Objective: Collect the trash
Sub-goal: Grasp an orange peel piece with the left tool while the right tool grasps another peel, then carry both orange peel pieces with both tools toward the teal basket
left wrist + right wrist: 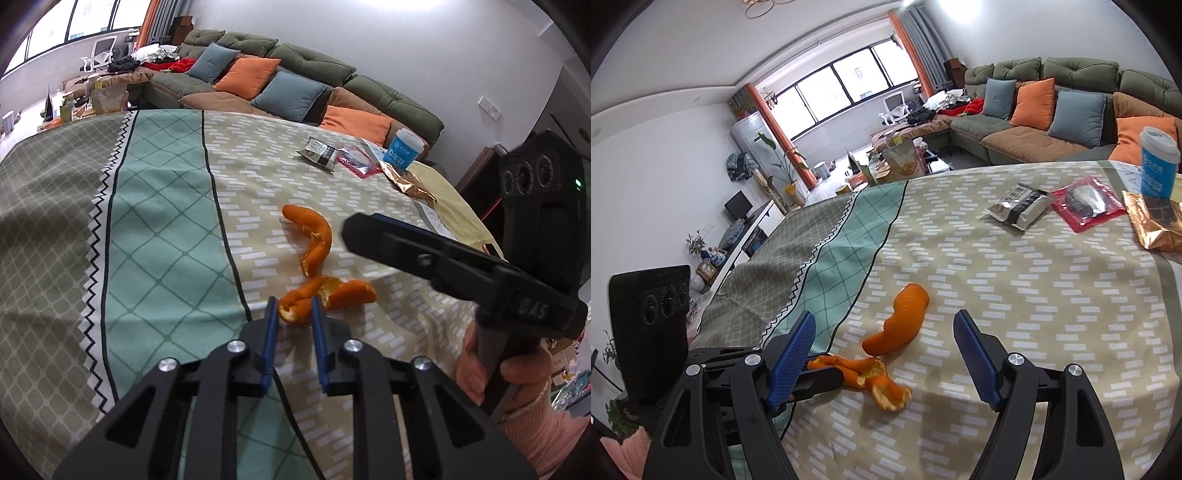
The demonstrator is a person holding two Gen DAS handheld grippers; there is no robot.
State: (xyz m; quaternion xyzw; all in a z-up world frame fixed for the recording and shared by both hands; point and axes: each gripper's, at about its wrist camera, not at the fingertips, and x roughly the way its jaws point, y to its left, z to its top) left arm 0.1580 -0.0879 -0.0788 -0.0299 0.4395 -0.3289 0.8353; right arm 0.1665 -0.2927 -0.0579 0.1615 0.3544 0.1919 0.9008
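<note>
Orange peel (295, 308) lay nearest on our tablecloth (166, 229), our left claw (293, 314) pinching its end. Our right claw (884, 354) hung wide open, empty. Beyond lay a second peel (314, 240), then wrappers (321, 153).

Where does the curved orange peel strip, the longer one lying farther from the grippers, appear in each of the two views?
Left wrist view: the curved orange peel strip lies just right of centre, beyond the crumpled orange peel piece that sits at the left gripper.
Right wrist view: the strip lies at lower centre, ahead of the open jaws of the right gripper.
Shared landmark: the blue paper cup with a white lid at the far right.
</note>
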